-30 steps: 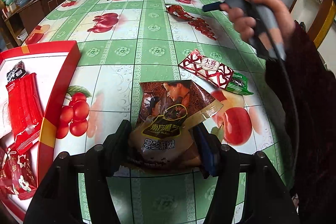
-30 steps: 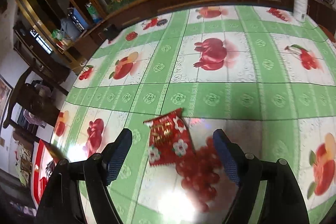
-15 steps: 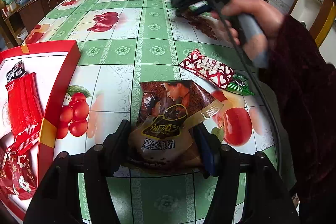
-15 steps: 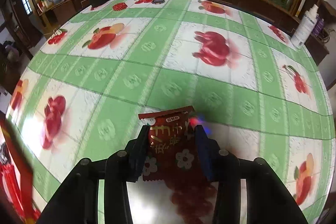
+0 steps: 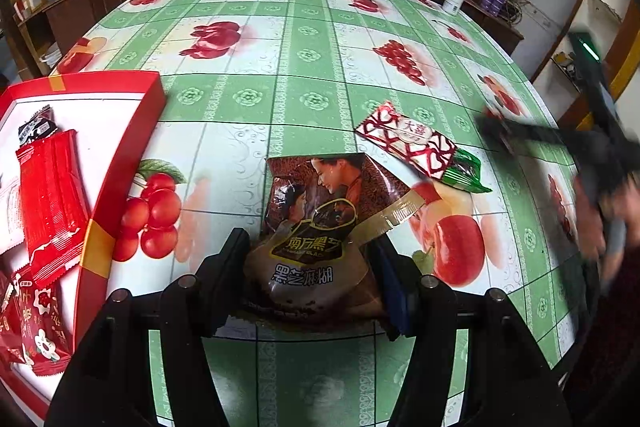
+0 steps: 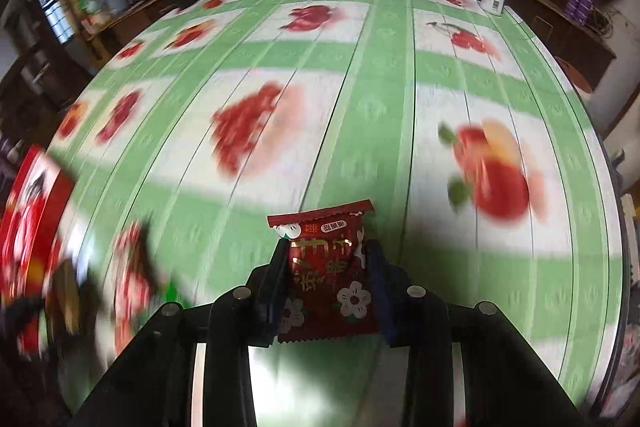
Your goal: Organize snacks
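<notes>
Two packets gripped: left gripper jaws clamp the brown sesame pouch on the counter; right gripper jaws, just closing, pinch the red candy packet mid-body. Both look light, crinkly, slippery; grip the filled middle, not the seams.

Home – fruit-print tablecloth; wooden shelves

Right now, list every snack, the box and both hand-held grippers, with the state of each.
Left hand-held gripper: shut on brown sesame-paste packet.
Right hand-held gripper: jaws just closing, shut on red flowered snack packet.
Red-and-white wrapped snack: flat on tablecloth.
Red box: open, snacks inside.
</notes>
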`<state>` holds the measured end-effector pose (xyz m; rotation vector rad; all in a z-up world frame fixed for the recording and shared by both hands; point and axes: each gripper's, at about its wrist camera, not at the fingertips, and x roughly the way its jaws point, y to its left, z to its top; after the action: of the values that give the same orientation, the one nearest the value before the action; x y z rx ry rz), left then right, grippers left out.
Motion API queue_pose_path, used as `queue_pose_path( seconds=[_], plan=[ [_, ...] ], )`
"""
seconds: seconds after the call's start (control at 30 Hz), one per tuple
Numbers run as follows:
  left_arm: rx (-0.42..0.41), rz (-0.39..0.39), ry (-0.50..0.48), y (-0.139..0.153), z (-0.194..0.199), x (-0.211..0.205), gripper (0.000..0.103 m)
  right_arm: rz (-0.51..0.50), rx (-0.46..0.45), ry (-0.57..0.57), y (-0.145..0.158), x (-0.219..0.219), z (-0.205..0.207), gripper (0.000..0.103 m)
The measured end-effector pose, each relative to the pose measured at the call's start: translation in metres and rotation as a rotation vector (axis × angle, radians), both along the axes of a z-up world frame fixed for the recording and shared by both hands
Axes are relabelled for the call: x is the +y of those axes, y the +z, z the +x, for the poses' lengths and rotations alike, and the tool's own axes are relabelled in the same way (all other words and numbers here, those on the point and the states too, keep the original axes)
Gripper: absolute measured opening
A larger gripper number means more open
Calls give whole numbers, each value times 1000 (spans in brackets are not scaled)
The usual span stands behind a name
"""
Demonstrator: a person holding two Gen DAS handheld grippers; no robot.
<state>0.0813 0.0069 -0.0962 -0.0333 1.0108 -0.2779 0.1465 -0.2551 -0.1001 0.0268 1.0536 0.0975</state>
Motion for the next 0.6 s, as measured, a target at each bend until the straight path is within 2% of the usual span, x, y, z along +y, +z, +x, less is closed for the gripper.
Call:
queue_pose_path(
  seconds=[0.17, 0.3, 0.43, 0.6],
  plan=[
    [-5, 9, 8, 0, -2, -1, 60, 123, 3, 107, 0, 4, -59, 37],
    [-11, 19, 1, 0, -10, 1, 60, 146, -4, 213, -2, 33, -90, 37],
    [-6, 13, -2, 0, -19, 4, 60, 142, -23, 277, -3, 67, -101, 37],
    [-8, 18, -5, 0, -29, 7, 60, 225, -81, 293, -8, 84, -97, 37]
  ],
)
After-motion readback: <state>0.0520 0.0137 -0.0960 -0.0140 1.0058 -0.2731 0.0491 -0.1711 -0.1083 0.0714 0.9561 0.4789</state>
